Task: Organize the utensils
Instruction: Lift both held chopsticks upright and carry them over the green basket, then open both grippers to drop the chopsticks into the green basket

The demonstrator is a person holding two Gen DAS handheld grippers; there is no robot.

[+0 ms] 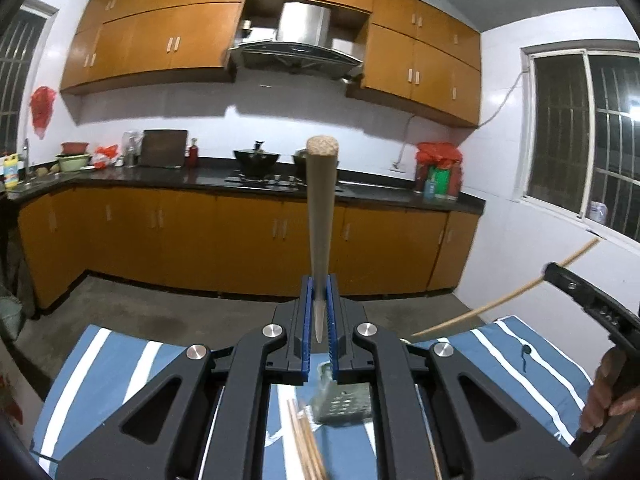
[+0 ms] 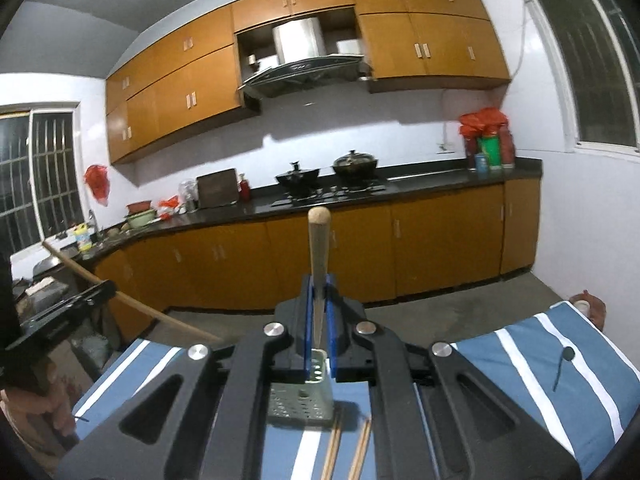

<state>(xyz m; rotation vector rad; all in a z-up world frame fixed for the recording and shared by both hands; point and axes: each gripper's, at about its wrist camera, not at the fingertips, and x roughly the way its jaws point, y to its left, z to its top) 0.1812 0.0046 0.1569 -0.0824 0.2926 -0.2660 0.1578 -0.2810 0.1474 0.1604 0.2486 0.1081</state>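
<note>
Each gripper clamps one chopstick above the perforated holder.

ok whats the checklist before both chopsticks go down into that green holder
1. Left gripper shut on its wooden chopstick: ok.
2. Right gripper shut on its wooden chopstick: ok.
3. Green perforated utensil holder on the blue striped cloth, below the grippers: ok.
4. Holder standing upright: cannot tell.
5. Thin ends pointing back toward the holder: ok.
6. Loose chopsticks lying beside the holder, not yet stowed: not ok.
</note>
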